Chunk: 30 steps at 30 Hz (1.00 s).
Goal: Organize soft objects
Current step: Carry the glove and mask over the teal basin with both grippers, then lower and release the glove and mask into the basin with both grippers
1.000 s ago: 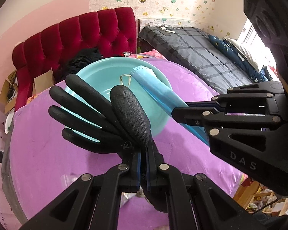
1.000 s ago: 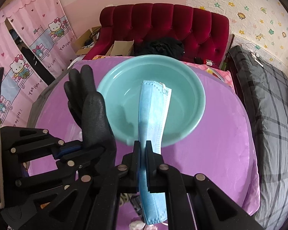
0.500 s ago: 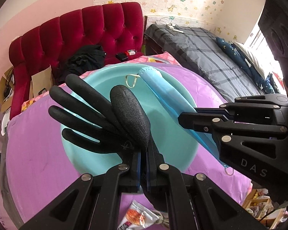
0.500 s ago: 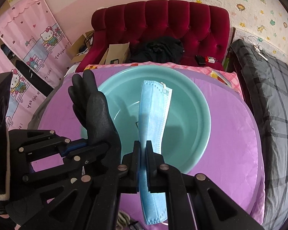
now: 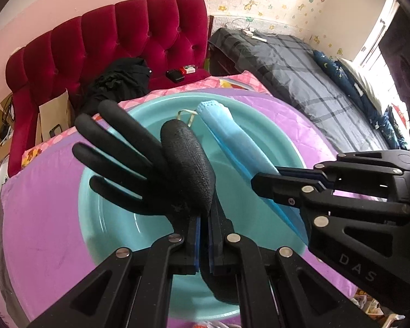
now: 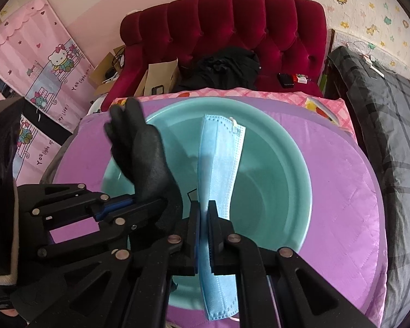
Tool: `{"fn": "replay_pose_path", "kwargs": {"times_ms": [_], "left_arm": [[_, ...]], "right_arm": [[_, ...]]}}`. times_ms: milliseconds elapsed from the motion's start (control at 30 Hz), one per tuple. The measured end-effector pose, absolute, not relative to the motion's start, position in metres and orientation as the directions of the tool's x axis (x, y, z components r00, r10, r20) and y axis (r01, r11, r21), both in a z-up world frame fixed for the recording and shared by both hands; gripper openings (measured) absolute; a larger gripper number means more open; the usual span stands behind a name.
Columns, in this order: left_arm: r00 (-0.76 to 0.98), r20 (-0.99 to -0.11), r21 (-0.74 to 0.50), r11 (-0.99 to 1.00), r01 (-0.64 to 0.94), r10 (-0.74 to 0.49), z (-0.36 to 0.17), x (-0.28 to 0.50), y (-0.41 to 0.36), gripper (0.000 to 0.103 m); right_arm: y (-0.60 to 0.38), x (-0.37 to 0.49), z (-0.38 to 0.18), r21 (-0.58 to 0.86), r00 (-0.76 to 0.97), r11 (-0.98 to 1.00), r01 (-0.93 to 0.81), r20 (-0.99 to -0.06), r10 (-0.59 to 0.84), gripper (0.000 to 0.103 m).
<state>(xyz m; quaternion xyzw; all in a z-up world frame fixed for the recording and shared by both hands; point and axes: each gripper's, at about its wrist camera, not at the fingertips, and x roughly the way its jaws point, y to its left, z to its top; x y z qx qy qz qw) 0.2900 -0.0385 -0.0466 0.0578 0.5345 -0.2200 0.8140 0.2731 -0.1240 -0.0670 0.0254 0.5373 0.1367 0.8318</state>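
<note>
My left gripper (image 5: 203,218) is shut on a black glove (image 5: 161,161) and holds it over a teal basin (image 5: 117,224) on the purple table. My right gripper (image 6: 204,210) is shut on a light blue face mask (image 6: 218,164) and holds it over the same basin (image 6: 281,191). In the left wrist view the right gripper (image 5: 262,183) comes in from the right with the mask (image 5: 229,136). In the right wrist view the left gripper (image 6: 128,205) stands at the left with the glove (image 6: 145,158). The basin holds nothing that I can see.
The purple quilted table cover (image 6: 350,196) surrounds the basin. A red tufted sofa (image 6: 232,32) with black clothes (image 6: 224,68) stands behind the table. A bed with a grey plaid cover (image 5: 300,71) is at the right. Pink cartoon curtains (image 6: 41,63) hang at the left.
Both grippers have moved forward with glove and mask, from the near rim to over the middle of the basin. Both stay shut.
</note>
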Motion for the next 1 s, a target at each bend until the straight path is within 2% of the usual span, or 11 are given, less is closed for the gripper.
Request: {"fn": "replay_pose_path", "kwargs": {"times_ms": [400, 533, 567, 600, 667, 700, 733, 833, 900, 967, 1000], "left_arm": [[0.314, -0.907, -0.131, 0.898, 0.420, -0.280, -0.061, 0.300, -0.044, 0.004], [0.316, -0.914, -0.108, 0.903, 0.416, -0.255, -0.062, 0.300, -0.045, 0.005], [0.315, -0.917, -0.102, 0.905, 0.413, -0.247, -0.063, 0.301, -0.045, 0.009], [0.318, -0.919, -0.089, 0.908, 0.410, -0.234, -0.064, 0.301, -0.046, 0.021], [0.344, -0.915, -0.060, 0.914, 0.401, -0.211, -0.063, 0.299, -0.045, 0.063], [0.366, -0.910, -0.037, 0.918, 0.394, -0.194, -0.062, 0.298, -0.045, 0.092], [0.380, -0.905, -0.031, 0.919, 0.392, -0.192, -0.060, 0.297, -0.044, 0.100], [0.414, -0.893, -0.005, 0.921, 0.390, -0.180, -0.057, 0.294, -0.043, 0.103], [0.420, -0.892, 0.010, 0.922, 0.388, -0.167, -0.057, 0.292, -0.043, 0.103], [0.425, -0.891, 0.013, 0.925, 0.380, -0.162, -0.056, 0.292, -0.042, 0.103], [0.430, -0.889, 0.016, 0.928, 0.373, -0.158, -0.055, 0.291, -0.041, 0.103]], "right_arm": [[-0.131, 0.289, -0.076, 0.229, 0.379, 0.958, -0.174, -0.882, 0.279, 0.006], [-0.134, 0.291, -0.076, 0.231, 0.383, 0.960, -0.161, -0.881, 0.276, 0.014], [-0.134, 0.291, -0.076, 0.227, 0.384, 0.961, -0.158, -0.882, 0.272, 0.023], [-0.134, 0.291, -0.076, 0.222, 0.387, 0.963, -0.154, -0.883, 0.265, 0.035], [-0.136, 0.290, -0.075, 0.210, 0.397, 0.967, -0.146, -0.882, 0.252, 0.045], [-0.137, 0.290, -0.074, 0.197, 0.404, 0.970, -0.140, -0.883, 0.238, 0.049], [-0.138, 0.290, -0.074, 0.187, 0.407, 0.973, -0.134, -0.885, 0.226, 0.052], [-0.142, 0.290, -0.072, 0.156, 0.422, 0.982, -0.110, -0.887, 0.188, 0.065], [-0.143, 0.289, -0.071, 0.130, 0.433, 0.987, -0.097, -0.887, 0.159, 0.090], [-0.145, 0.287, -0.069, 0.129, 0.448, 0.988, -0.090, -0.880, 0.156, 0.103], [-0.146, 0.286, -0.068, 0.128, 0.453, 0.988, -0.086, -0.878, 0.153, 0.103]]}}
